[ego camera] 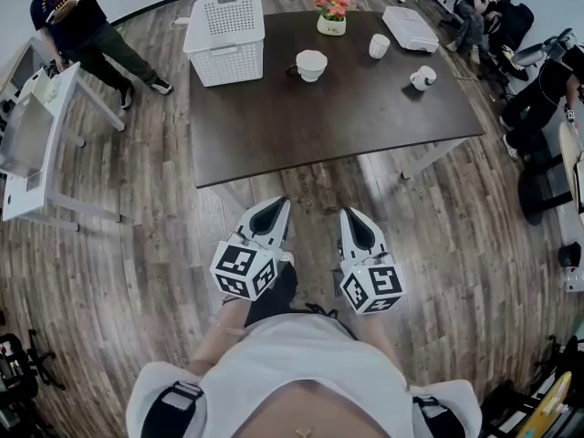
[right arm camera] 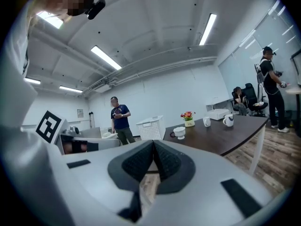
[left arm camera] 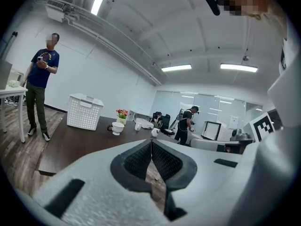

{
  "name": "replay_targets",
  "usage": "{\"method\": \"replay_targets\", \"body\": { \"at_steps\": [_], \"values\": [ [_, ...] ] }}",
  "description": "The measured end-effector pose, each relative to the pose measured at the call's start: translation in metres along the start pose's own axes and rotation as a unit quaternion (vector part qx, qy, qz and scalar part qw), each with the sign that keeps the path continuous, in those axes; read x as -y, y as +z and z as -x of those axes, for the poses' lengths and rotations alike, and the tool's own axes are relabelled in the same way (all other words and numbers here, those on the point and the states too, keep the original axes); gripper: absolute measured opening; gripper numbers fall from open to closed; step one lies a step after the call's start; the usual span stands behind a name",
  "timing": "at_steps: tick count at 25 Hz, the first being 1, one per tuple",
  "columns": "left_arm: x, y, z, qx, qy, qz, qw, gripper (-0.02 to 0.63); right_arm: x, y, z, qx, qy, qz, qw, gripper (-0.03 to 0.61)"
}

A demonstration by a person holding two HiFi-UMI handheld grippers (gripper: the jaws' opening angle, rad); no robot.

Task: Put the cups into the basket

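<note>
Step in hand: approach to the first cup. The left gripper (ego camera: 280, 203) and right gripper (ego camera: 348, 213) are both closed and empty, short of the table's (ego camera: 274, 144) near edge. Three cups (ego camera: 310, 64) stand on its far half, and the basket (ego camera: 225, 36) occupies the far-left corner. The next move likely calls for opening one gripper's jaws and reaching to a cup.

Left tool (ego camera: 281, 205), right tool (ego camera: 352, 215): closed, empty, near-level.
</note>
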State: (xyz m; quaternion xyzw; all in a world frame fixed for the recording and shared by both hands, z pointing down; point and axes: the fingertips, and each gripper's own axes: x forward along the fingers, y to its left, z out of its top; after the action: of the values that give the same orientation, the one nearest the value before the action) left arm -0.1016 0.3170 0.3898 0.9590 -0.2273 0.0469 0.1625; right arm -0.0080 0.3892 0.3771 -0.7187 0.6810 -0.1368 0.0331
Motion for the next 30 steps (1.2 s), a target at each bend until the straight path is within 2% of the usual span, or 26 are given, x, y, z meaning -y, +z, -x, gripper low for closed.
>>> {"method": "replay_targets", "body": {
  "at_steps": [15,23,26,30],
  "values": [
    [-0.071,0.026,-0.063,0.001,-0.008,0.002,1.0000,0.012,0.013,0.011,-0.105,-0.006,0.011,-0.012,1.000,0.012],
    [-0.079,0.026,-0.071,-0.002,-0.016,0.009,0.9998,0.012,0.003,0.003,-0.123,-0.022,0.027,-0.018,0.999,0.012],
    [-0.080,0.022,-0.071,-0.002,-0.008,0.016,0.9998,0.012,0.008,0.002,-0.122,-0.020,0.022,-0.032,0.999,0.012],
    [-0.085,0.022,-0.075,0.005,0.004,0.023,0.9997,0.012,0.021,0.006,-0.130,-0.017,0.020,-0.017,1.000,0.012]
  ]
}}
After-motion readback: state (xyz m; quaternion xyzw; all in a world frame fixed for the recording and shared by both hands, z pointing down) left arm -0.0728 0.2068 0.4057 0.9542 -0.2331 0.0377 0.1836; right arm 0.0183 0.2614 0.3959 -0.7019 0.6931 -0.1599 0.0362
